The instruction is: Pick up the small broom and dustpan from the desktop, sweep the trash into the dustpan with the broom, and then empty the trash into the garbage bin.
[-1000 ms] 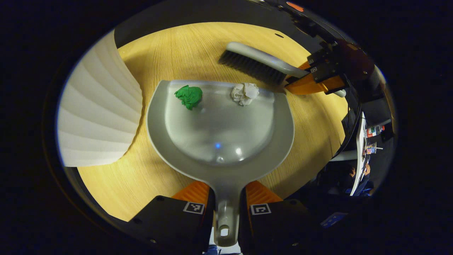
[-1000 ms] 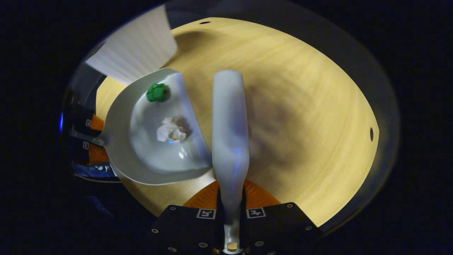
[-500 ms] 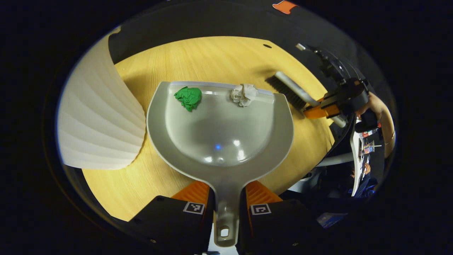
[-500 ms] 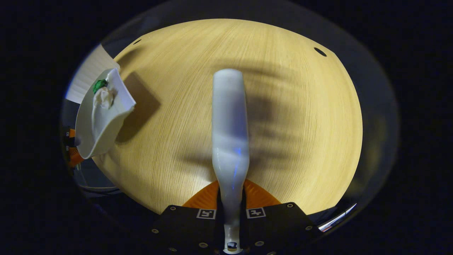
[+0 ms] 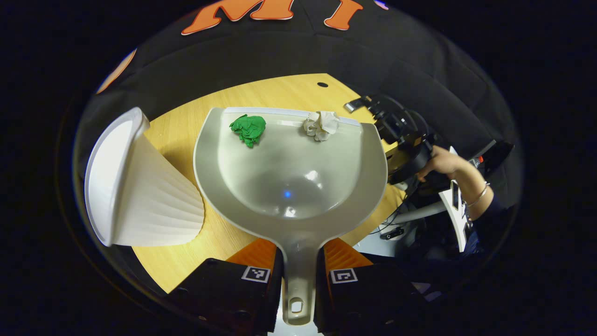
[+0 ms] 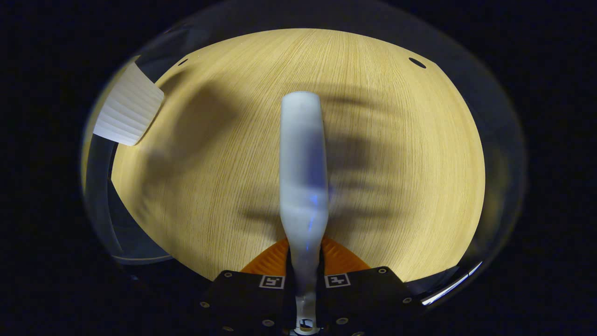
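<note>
Here, we list what we see, view by view.
Left gripper (image 5: 298, 261): in the left gripper view, bottom centre, our fingers are closed tight on the handle of the grey plastic dustpan (image 5: 289, 186), which reaches up the middle of the frame.
Trash: a crumpled green paper ball (image 5: 248, 129) and a crumpled white paper ball (image 5: 321, 124) lie in the pan near its front lip, apart from each other.
Bin: the white ribbed plastic garbage bin (image 5: 140, 191) stands at the left, just beside the pan.
Surface: the light wooden desktop (image 5: 261, 93) lies under both.
Right gripper (image 6: 305, 261): in the right gripper view, bottom centre, our fingers are clamped on the handle of the small grey broom (image 6: 302, 163), which points up the frame over the desktop.
Other hand: at the right of the left gripper view a person's hand (image 5: 440, 163) grips the other tool.
</note>
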